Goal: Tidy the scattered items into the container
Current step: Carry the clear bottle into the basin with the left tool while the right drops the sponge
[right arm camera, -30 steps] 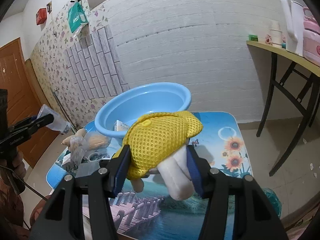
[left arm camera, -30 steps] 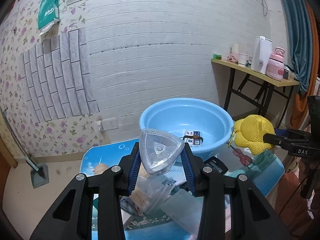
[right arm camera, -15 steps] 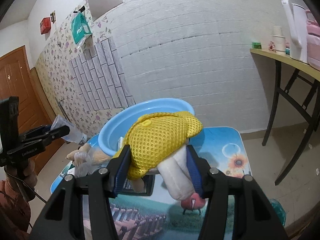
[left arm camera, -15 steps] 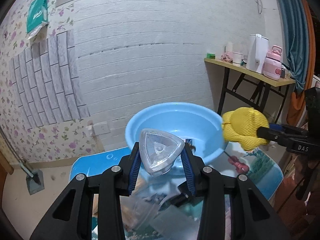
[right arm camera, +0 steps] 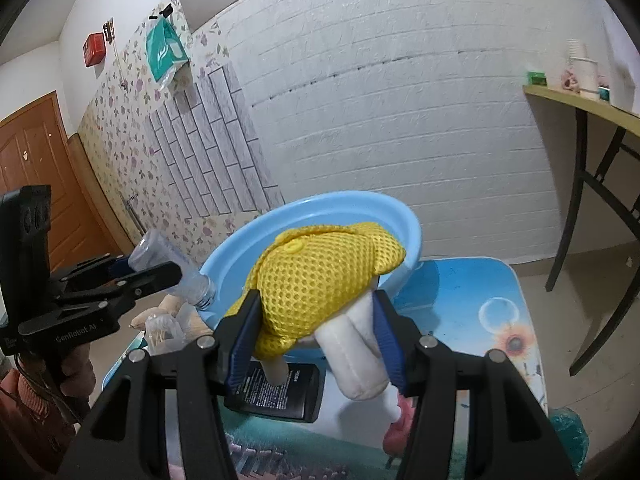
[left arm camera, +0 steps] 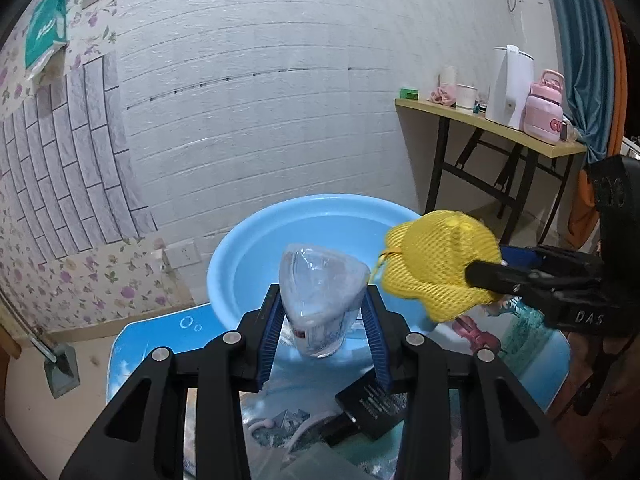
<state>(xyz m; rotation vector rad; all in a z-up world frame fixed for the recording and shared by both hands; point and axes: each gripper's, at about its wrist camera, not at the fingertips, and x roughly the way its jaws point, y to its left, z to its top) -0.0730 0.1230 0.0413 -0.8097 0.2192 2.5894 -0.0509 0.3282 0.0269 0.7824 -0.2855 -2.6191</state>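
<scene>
A light blue basin [left arm camera: 248,256] [right arm camera: 404,224] stands at the back of a small picture-printed table [left arm camera: 532,356] [right arm camera: 496,304]. My left gripper [left arm camera: 322,322] is shut on a clear plastic bottle [left arm camera: 320,296], bottom end toward the camera, just in front of the basin's near rim; the same bottle [right arm camera: 172,268] shows in the right wrist view beside the basin's left edge. My right gripper [right arm camera: 316,332] is shut on a soft toy in a yellow mesh top [right arm camera: 320,280] [left arm camera: 436,264], held by the basin's right rim.
A black box with white print [left arm camera: 372,404] [right arm camera: 276,392] lies on the table below the grippers. Clear bags and a beige soft item [right arm camera: 168,320] lie at the table's left. A side table [left arm camera: 500,132] with a kettle and pink jug stands to the right.
Both grippers moved toward the basin with their loads. The bottle went forward to the near rim, and the yellow toy came in from the right to the basin's edge.
</scene>
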